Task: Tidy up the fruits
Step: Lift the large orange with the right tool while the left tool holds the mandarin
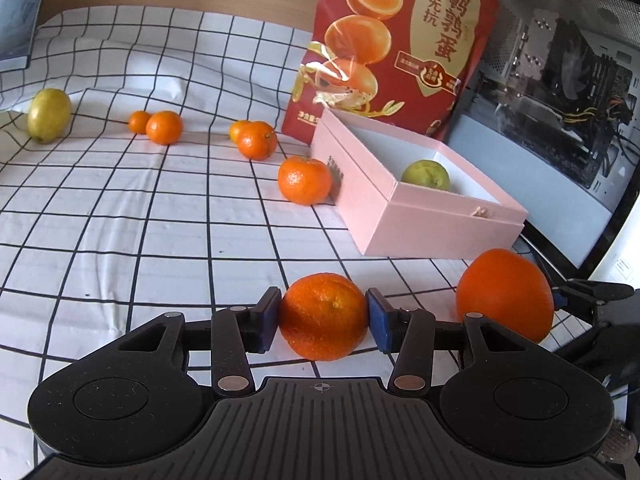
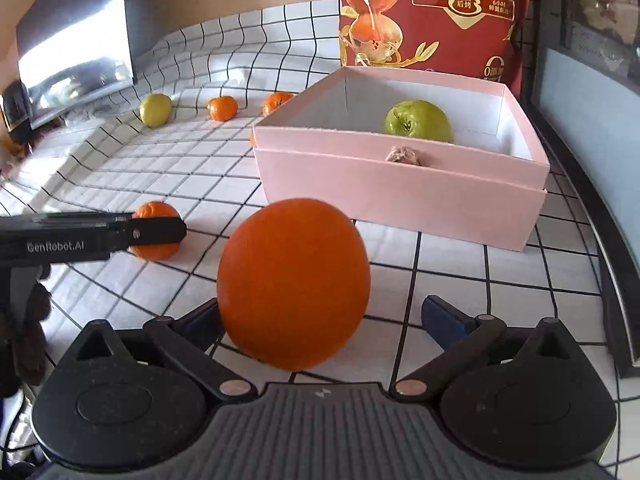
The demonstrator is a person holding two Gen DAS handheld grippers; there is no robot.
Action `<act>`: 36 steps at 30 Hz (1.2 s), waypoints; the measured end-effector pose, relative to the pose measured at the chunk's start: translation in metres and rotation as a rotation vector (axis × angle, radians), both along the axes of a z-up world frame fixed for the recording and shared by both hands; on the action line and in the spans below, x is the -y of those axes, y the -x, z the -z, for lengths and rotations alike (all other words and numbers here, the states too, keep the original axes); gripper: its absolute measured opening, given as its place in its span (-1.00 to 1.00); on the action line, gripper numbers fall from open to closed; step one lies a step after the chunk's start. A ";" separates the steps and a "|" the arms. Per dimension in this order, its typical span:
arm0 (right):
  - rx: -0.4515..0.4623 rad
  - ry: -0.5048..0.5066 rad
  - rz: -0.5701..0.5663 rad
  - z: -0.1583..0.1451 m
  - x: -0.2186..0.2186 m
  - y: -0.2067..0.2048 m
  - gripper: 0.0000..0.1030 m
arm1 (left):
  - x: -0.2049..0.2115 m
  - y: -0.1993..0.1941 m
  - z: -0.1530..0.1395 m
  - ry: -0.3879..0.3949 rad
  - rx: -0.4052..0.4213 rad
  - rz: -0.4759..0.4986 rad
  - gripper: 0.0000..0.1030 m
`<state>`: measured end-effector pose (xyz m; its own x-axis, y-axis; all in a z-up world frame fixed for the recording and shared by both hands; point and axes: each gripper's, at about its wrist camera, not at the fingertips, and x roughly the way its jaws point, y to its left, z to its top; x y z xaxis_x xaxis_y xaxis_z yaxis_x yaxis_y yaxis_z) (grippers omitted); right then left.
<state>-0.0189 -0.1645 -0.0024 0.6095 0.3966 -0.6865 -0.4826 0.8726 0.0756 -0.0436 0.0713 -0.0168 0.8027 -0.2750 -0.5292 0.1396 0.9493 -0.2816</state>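
While both grippers sat low over the checked tablecloth, here's how it looked:

Left gripper: blue pads clamped on a mandarin from both sides — looked like a solid, centred grip.
Right gripper: jaws spread wide around the big orange, right pad clearly off it, left one hidden behind the fruit.
Pink box: just past both fruits, open, one green fruit already inside.
Loose fruit: more mandarins and a yellow-green one well back on the cloth.
Tip, my guess: the orange was wide and smooth, so I'd centre it deep between the pads and close gently — then lift clear of the box wall before lowering in.
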 end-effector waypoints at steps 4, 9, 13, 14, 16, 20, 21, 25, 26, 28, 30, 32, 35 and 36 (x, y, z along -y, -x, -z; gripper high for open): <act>0.023 0.069 -0.011 0.000 -0.010 0.006 1.00 | -0.001 0.001 0.001 0.017 0.002 -0.004 0.00; 0.016 0.039 0.008 -0.001 -0.001 0.007 0.99 | -0.002 0.002 0.001 0.020 0.003 -0.003 0.00; 0.018 0.042 0.025 -0.001 0.011 0.010 0.98 | -0.002 0.002 0.001 0.026 0.004 -0.005 0.00; 0.018 0.039 0.026 -0.002 0.014 0.011 0.98 | 0.000 0.002 0.001 0.019 0.004 -0.005 0.00; 0.031 0.041 0.027 -0.002 0.020 0.015 0.98 | 0.001 0.002 0.001 0.013 0.004 -0.008 0.00; 0.087 0.037 0.036 0.000 0.022 0.021 0.98 | 0.000 0.002 0.001 0.023 0.004 -0.013 -0.01; 0.083 0.029 0.040 0.001 0.022 0.020 0.98 | 0.000 0.001 0.001 0.025 0.004 -0.014 -0.01; 0.013 -0.040 0.051 -0.001 0.022 0.006 0.99 | 0.010 -0.001 -0.001 -0.027 0.002 -0.022 0.05; 0.007 -0.049 0.053 -0.001 0.021 0.003 0.99 | 0.012 -0.001 -0.001 -0.048 0.002 -0.022 0.05; -0.004 -0.068 0.052 -0.001 0.021 -0.003 0.99 | 0.017 -0.001 -0.002 -0.084 0.003 -0.027 0.02; -0.010 -0.086 0.052 -0.001 0.023 -0.006 0.99 | 0.020 0.000 -0.003 -0.108 0.005 -0.041 -0.01; -0.011 -0.098 0.052 -0.001 0.024 -0.007 0.99 | 0.024 0.002 -0.003 -0.131 0.011 -0.049 -0.01; -0.008 -0.102 0.053 0.000 0.025 -0.006 0.99 | 0.035 0.010 -0.004 -0.146 0.009 -0.011 -0.01; -0.007 -0.101 0.054 0.000 0.025 -0.006 0.99 | 0.039 0.014 -0.004 -0.150 0.011 0.006 -0.01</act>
